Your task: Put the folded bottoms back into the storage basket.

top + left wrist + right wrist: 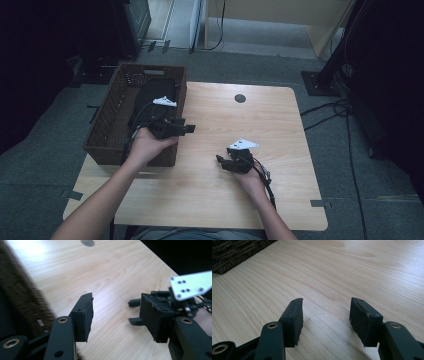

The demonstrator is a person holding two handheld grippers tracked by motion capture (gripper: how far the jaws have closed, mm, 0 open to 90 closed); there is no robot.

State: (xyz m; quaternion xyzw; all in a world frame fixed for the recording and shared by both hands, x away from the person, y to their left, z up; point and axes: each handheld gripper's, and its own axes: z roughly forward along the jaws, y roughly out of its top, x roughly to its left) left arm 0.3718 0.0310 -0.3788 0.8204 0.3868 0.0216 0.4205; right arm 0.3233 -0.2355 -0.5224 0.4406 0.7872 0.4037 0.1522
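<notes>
Both jaws spread wide and empty: the left hand-held gripper (189, 128) hangs by the basket (107, 130) holding a dark item (152, 92); the right hand-held gripper (220, 160) hovers over the tabletop (225, 200). Judged: item dropped off; next, withdraw.

looks like a lab or studio: grey carpet (240, 65), black stand bases (320, 80), loose cables (330, 112), small wooden table (280, 130).

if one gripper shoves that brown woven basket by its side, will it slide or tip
The basket would probably slide rather than tip: it sits low and wide on the smooth wooden table. Its woven walls may flex a little under a push. It already overhangs the table's left edge, so a shove that way could drop it. The dark thing inside adds some weight.
</notes>
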